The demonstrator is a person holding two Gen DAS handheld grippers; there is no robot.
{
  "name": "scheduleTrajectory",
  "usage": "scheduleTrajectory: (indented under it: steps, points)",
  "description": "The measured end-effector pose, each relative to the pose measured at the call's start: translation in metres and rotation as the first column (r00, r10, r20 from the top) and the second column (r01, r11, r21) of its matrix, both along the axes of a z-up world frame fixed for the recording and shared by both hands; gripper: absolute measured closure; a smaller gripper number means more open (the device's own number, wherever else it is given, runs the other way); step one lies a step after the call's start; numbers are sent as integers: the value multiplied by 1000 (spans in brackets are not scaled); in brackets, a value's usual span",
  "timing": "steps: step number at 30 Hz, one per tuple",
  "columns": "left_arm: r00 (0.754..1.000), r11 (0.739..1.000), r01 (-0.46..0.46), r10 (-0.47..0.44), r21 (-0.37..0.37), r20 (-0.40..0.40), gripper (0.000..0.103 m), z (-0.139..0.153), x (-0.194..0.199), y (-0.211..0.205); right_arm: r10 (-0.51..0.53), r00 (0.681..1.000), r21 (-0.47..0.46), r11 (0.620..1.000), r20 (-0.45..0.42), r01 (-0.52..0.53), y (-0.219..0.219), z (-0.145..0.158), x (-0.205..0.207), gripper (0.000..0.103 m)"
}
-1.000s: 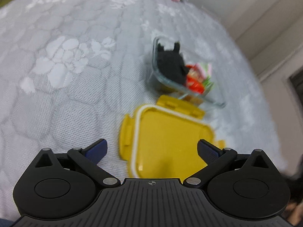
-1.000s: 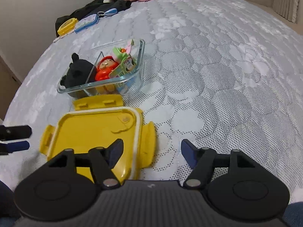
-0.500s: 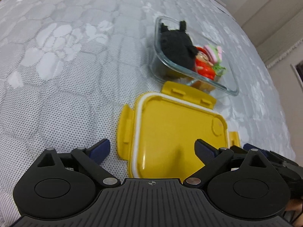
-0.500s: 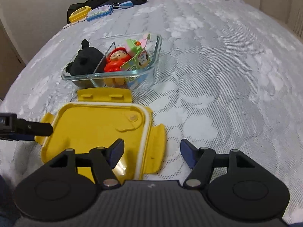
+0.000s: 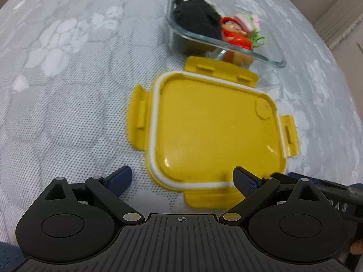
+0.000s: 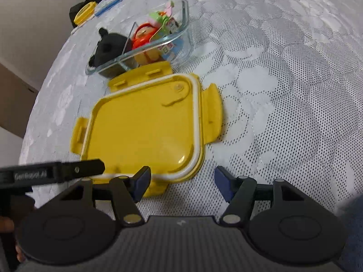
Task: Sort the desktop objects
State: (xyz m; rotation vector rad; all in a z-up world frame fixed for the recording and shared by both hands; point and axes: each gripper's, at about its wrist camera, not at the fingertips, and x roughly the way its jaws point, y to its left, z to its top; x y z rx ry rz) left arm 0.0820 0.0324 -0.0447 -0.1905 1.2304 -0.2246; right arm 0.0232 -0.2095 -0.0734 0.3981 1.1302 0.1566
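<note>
White "GenRobot.AI" lettering reads along black arm of left gripper (image 6: 56, 172), right wrist view. Elsewhere lettering too blurred, partial.

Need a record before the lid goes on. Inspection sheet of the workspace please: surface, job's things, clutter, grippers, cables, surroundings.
Surface: grey quilted fabric with a pale flower pattern.
Job's things: glass container open, holding a black plush, a red figure and small colourful toys; yellow lid flat beside it, latches spread.
Clutter: yellow and blue items on dark cloth at the far edge.
Grippers: left gripper open, over the lid's near edge; right gripper jaws closing around the lid's near corner, pads not pressing.
Cables: nothing seen.
Surroundings: pale wall, curtain.
</note>
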Motion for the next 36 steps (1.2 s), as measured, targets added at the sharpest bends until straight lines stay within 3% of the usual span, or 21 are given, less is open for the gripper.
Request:
scheduleTrajectory:
  steps: [3, 5, 8, 12, 17, 20, 25, 32, 36]
  points:
    - [1000, 1000, 3, -3, 4, 3, 9, -1, -1, 0, -23, 1000, 30, 999, -4, 23, -3, -4, 0, 38]
    - [1000, 999, 24, -25, 21, 11, 22, -1, -3, -3, -22, 1000, 35, 999, 3, 22, -3, -4, 0, 38]
    - [998, 998, 48, -49, 35, 27, 23, 1, -6, -7, -21, 1000, 62, 998, 17, 20, -3, -4, 1, 50]
    - [999, 1000, 31, -31, 3, 44, 23, 4, -7, -2, -63, 998, 108, 992, 13, 61, -11, -4, 0, 53]
    - [997, 996, -10, 18, -89, 79, 16, 11, -8, 11, -105, 994, 172, 980, 29, 99, -18, 2, -4, 53]
    - [990, 987, -25, 46, -158, 134, 11, 22, -12, 19, -106, 988, 175, 981, 109, 86, -17, 14, -9, 52]
    - [971, 969, -29, 86, -247, 223, 10, 37, -15, 28, -104, 962, 200, 978, 254, 53, -16, 34, -17, 43]
    - [953, 943, -54, 147, -329, 265, 11, 44, 0, 33, -192, 940, 314, 944, 282, 98, -33, 39, -3, 42]
    - [928, 897, -82, 228, -434, 296, 10, 49, 9, 45, -243, 913, 406, 909, 329, 95, -46, 45, 4, 41]
